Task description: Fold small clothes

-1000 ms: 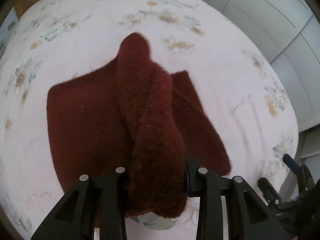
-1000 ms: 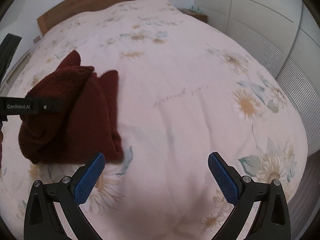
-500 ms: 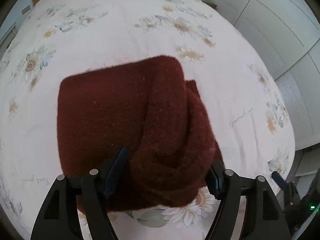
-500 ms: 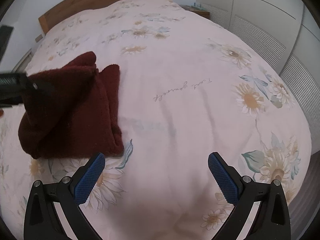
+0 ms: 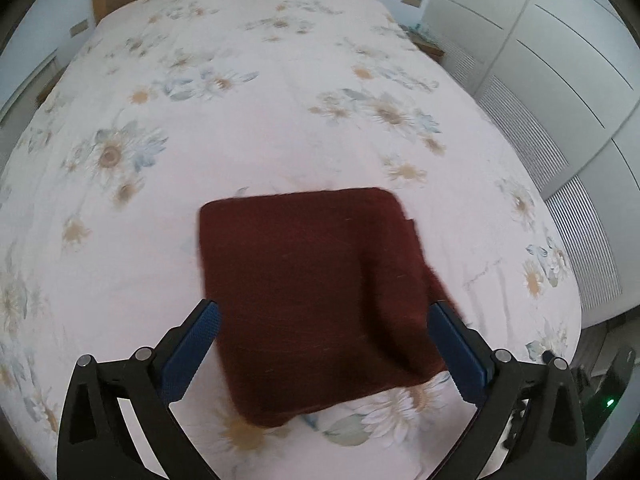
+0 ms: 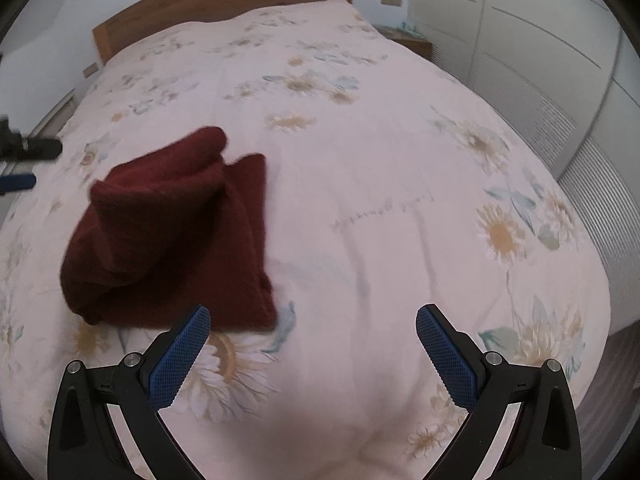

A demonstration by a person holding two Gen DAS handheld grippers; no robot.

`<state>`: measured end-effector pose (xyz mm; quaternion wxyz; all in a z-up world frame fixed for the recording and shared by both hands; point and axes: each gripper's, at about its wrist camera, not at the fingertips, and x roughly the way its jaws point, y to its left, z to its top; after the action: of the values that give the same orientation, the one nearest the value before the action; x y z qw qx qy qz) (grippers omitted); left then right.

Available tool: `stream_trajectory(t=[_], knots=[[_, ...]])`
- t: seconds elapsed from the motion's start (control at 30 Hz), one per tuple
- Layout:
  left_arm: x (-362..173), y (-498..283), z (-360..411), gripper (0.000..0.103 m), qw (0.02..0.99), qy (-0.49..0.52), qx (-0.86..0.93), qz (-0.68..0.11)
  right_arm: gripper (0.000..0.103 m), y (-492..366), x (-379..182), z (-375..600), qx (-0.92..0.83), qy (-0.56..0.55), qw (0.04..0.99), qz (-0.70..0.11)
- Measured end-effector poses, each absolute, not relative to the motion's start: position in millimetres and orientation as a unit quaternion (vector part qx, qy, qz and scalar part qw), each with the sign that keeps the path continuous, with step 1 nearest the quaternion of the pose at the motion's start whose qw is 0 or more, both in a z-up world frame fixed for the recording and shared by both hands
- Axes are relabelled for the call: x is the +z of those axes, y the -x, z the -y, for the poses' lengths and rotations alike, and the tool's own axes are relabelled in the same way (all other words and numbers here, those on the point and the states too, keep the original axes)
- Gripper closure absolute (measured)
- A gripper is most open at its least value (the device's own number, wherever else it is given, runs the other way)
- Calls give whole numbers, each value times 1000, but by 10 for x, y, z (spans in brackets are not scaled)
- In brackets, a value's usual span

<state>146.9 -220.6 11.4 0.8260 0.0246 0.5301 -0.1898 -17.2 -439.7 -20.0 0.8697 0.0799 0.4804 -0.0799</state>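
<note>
The folded dark-red fleece garment [image 5: 320, 300] lies flat near the bed's [image 5: 280, 120] foot edge. The left hand-held gripper [image 5: 324, 344] is spread wide over it, likely releasing the fold. The right hand-held gripper [image 6: 312, 344] hangs spread and empty beside it.

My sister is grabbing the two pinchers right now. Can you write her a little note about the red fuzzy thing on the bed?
Left gripper: open, holding nothing, with its fingers either side of the near part of the dark red garment.
Right gripper: open, holding nothing, over bare floral bedspread to the right of the garment.
Garment: lies on the bedspread as a folded, roughly square bundle. From the right wrist view, one fold on top stands up in a lumpy ridge.
Done: the main folds look made.
Left: probably flatten that ridge and tidy the edges. No other clothes are in view.
</note>
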Motion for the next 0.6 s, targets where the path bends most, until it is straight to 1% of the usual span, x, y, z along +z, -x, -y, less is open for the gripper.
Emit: stream_trajectory(t=[0.1,0.23,0.43,0.5,0.53,0.57,0.6], knots=[[19,-1520,1961,1,822,-30,-176,-541,0,33,-78,4257,-64,-65,874,-477],[-246,-1523,1634,1,809,-48,-153,-565,0,-252,67,4034,-26,-57,875,-481],[-619,-1387,1221,1,796,-25,-147,-586,1,-829,223,3704,25,-48,863,-502],[-711,-1320,1128,1,794,-25,-144,-590,7,-1042,200,3596,36,-38,856,-515],[-729,-1300,1115,1,793,-27,-143,-591,13,-1129,162,3554,40,-36,850,-524],[-747,-1276,1104,1,793,-28,-143,-591,24,-1228,79,3512,42,-36,838,-542],[-767,-1252,1092,1,793,-31,-144,-592,29,-1309,-10,3482,43,-37,827,-559]])
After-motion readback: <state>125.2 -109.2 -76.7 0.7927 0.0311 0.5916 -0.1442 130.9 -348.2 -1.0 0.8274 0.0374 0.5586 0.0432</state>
